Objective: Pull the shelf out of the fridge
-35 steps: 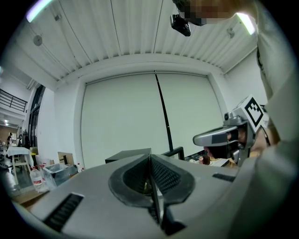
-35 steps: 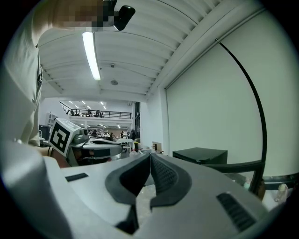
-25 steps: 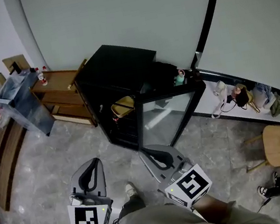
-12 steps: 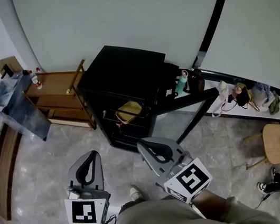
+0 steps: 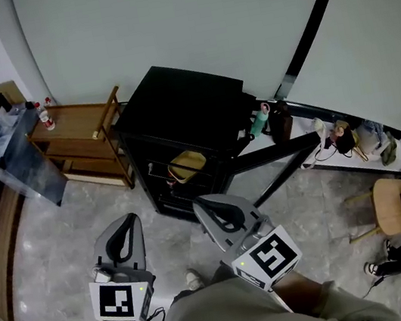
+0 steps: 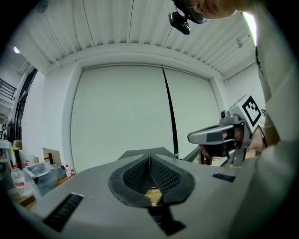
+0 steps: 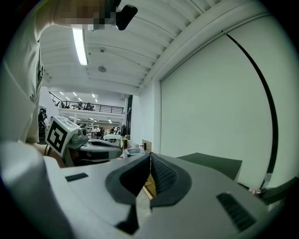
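One black fridge (image 5: 176,110) has its one door (image 5: 272,152) swung open, and one yellow thing (image 5: 186,164) shows inside. There is one wooden rack (image 5: 81,135), with one red-capped bottle (image 5: 44,116) that can be counted at its top's left edge. Two more bottles stand by the fridge's back right corner: one green bottle (image 5: 256,120) and one dark bottle (image 5: 280,122). The floor carries one clear bin (image 5: 9,143) and one round wooden stool (image 5: 390,201). Two grippers show: the left gripper (image 5: 130,220) and the right gripper (image 5: 200,203).
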A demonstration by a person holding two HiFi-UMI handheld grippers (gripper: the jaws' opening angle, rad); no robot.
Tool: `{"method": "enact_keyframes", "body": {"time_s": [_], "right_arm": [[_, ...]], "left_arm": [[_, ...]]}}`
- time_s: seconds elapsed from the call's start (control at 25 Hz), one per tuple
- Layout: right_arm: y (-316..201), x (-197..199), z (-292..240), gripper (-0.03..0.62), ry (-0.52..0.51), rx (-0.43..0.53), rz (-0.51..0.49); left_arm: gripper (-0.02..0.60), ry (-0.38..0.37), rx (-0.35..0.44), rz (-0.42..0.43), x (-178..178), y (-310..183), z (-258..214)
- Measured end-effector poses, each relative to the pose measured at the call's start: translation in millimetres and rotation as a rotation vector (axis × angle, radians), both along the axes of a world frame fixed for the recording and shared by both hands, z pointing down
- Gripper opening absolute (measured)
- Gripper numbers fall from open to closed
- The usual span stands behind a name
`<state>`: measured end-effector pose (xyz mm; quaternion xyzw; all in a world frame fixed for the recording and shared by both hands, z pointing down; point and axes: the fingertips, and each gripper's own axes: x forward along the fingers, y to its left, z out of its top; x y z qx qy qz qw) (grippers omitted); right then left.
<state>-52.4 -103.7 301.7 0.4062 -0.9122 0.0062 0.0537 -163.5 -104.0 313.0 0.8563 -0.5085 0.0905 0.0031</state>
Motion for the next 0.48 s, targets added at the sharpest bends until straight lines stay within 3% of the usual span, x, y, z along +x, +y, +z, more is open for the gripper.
{"method": "enact_keyframes", "body": {"time_s": [0.48], "right_arm": [[-38.7,14.4,1.3,-0.003,-0.009,-0.007,-0.013]], "left_arm": [[0.009,-0.012,-0.027,0.001,17.4,-31.5,5.0]]}}
